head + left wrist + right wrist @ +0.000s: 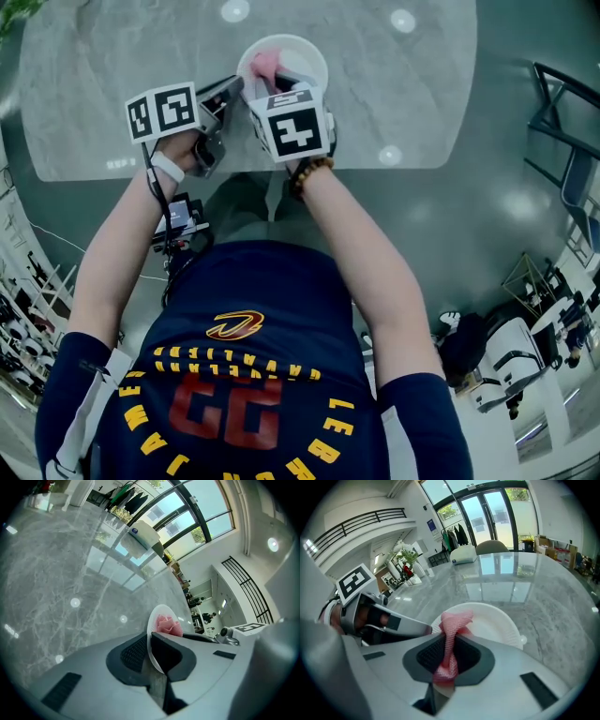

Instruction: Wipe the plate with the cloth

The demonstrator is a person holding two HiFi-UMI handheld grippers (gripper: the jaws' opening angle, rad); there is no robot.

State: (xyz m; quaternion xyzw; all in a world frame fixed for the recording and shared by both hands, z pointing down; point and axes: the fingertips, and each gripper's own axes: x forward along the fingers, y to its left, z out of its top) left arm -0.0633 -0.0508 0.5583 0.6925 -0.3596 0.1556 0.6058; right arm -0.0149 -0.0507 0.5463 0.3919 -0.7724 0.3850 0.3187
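Observation:
A white plate sits near the front edge of the marble table, held by its rim in my left gripper, which is shut on it. In the left gripper view the plate stands edge-on between the jaws of the left gripper. A pink cloth rests on the plate, pinched in my right gripper. In the right gripper view the cloth bunches up between the shut jaws of the right gripper, touching the plate.
The grey marble table stretches left and far beyond the plate. A pale box-like object stands at the far table end near the windows. Chairs and furniture stand on the floor to the right.

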